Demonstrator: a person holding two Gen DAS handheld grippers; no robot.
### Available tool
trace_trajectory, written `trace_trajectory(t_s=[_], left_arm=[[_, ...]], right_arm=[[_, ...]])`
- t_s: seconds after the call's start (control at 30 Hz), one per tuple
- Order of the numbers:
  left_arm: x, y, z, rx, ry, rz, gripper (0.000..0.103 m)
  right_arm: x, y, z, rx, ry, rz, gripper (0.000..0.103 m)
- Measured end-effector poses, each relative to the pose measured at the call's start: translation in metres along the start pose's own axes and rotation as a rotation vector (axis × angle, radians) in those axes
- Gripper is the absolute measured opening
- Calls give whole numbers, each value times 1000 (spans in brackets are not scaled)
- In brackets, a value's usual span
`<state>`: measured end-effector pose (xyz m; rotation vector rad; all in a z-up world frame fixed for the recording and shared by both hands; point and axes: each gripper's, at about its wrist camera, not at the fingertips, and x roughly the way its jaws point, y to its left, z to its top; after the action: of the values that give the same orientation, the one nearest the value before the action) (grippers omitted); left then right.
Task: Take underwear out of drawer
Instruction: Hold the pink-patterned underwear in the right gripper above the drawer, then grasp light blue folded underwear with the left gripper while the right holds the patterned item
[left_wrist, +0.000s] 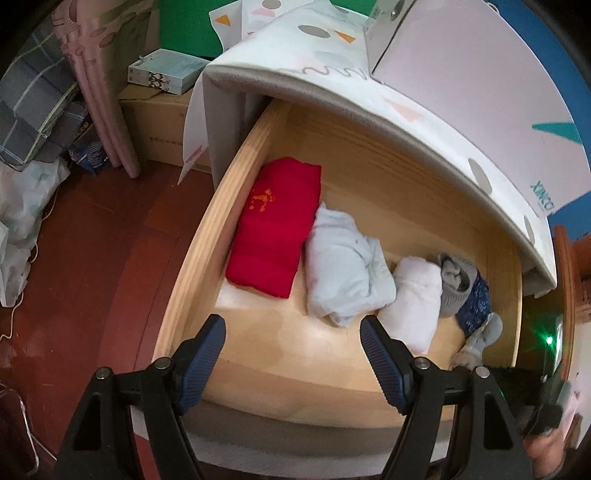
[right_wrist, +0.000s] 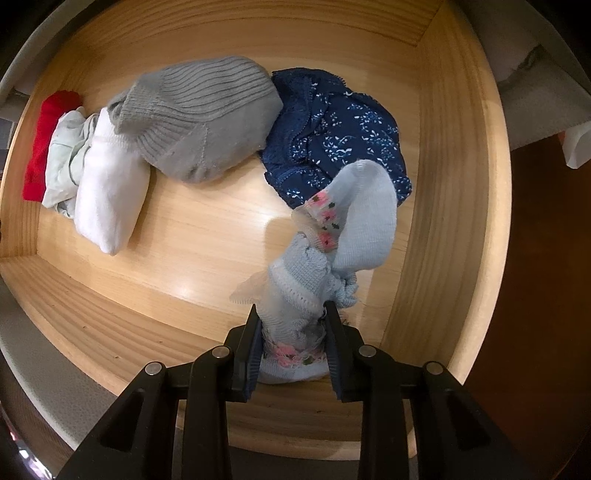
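A pale pine drawer (right_wrist: 443, 184), smooth and glossy on its floor, holds soft bundles in a row: a folded red cloth (left_wrist: 275, 229) at the left, a crumpled pale blue garment (left_wrist: 343, 266), a white roll (left_wrist: 415, 302), a ribbed grey sock (right_wrist: 199, 118), and navy floral lace-edged underwear (right_wrist: 332, 140) in the right of the right wrist view. The right gripper (right_wrist: 291, 343) pinches a light blue knitted piece (right_wrist: 354, 221) with pink flower trim at lower centre. The left gripper (left_wrist: 293, 363) hangs wide and empty above the drawer's front.

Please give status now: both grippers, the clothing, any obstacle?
Right gripper shut on light blue knit garment, part still resting on navy floral underwear. Left gripper open, empty, above drawer. Nothing blocking.
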<state>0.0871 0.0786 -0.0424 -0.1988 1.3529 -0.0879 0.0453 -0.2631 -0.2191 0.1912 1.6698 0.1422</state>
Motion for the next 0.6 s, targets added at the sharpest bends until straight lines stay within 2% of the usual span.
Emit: trace_trajectory(t_s=[0.2, 0.43, 0.6], left_arm=[[8, -24, 16, 41, 21, -13, 77], [35, -50, 25, 110, 71, 10, 77], [54, -56, 35, 98, 125, -5, 77]], right_arm=[[0, -1, 2, -1, -2, 11, 28], [-2, -4, 4, 1, -5, 19, 28], [-3, -4, 5, 3, -5, 19, 28]])
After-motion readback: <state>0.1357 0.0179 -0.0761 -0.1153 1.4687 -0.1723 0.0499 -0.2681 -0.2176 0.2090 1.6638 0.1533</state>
